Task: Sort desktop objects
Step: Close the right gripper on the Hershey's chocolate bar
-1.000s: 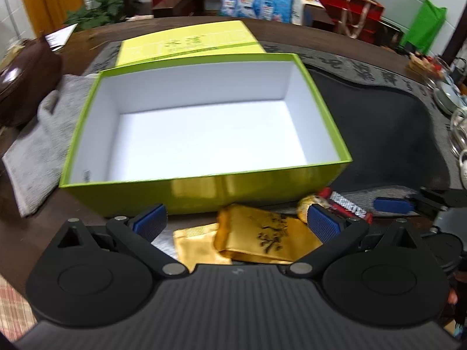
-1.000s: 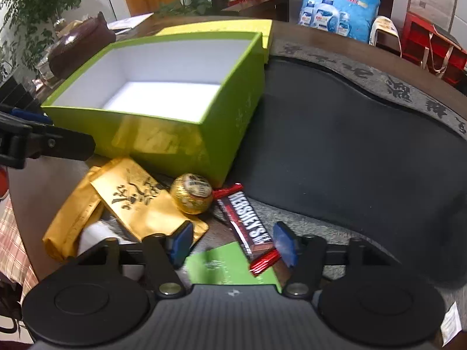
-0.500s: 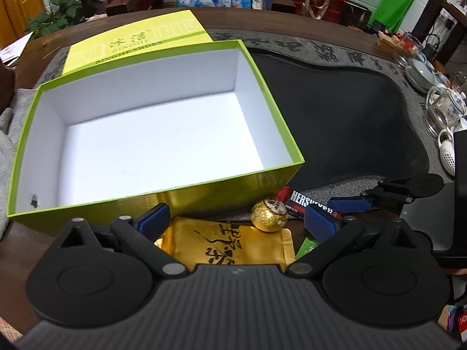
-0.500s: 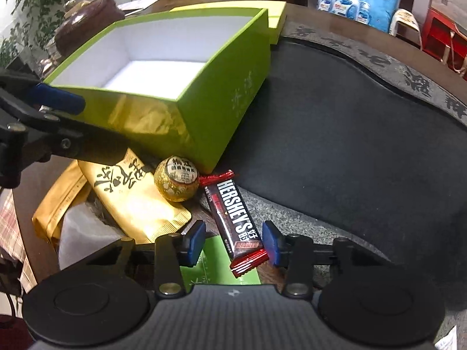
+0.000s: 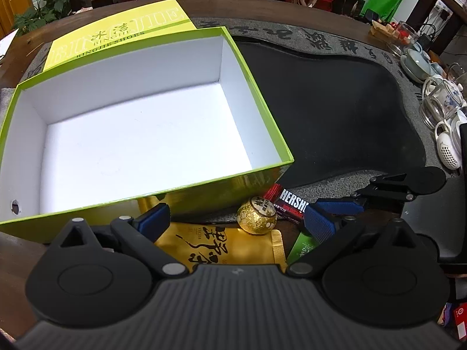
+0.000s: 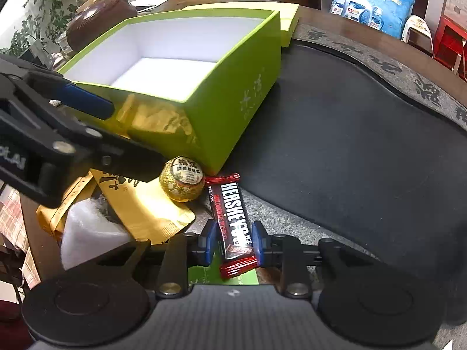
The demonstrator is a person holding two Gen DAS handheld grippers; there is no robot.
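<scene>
An open green box (image 5: 204, 192) with a white inside stands on the table. In front of it lie a gold tea packet (image 5: 216, 248), a gold foil ball (image 5: 256, 215), a Hershey's bar (image 6: 230, 207) and a green packet (image 5: 303, 246). My right gripper (image 6: 233, 240) is shut on the near end of the Hershey's bar, its blue pads pressing on both long sides. My left gripper (image 5: 236, 221) hangs open just above the gold packet, with the foil ball between its spread fingers. It holds nothing. The box (image 6: 233, 102) is empty.
The box's yellow-green lid (image 5: 116, 35) lies behind it. A black tea tray (image 5: 335, 110) fills the table to the right, with glass teaware (image 5: 437, 108) at its far right edge. A white packet (image 6: 87, 233) and a second gold packet lie near the left front edge.
My right gripper's jaws have closed onto the Hershey's bar. My left gripper has shifted right and a little lower, so the foil ball now sits between its fingers.
</scene>
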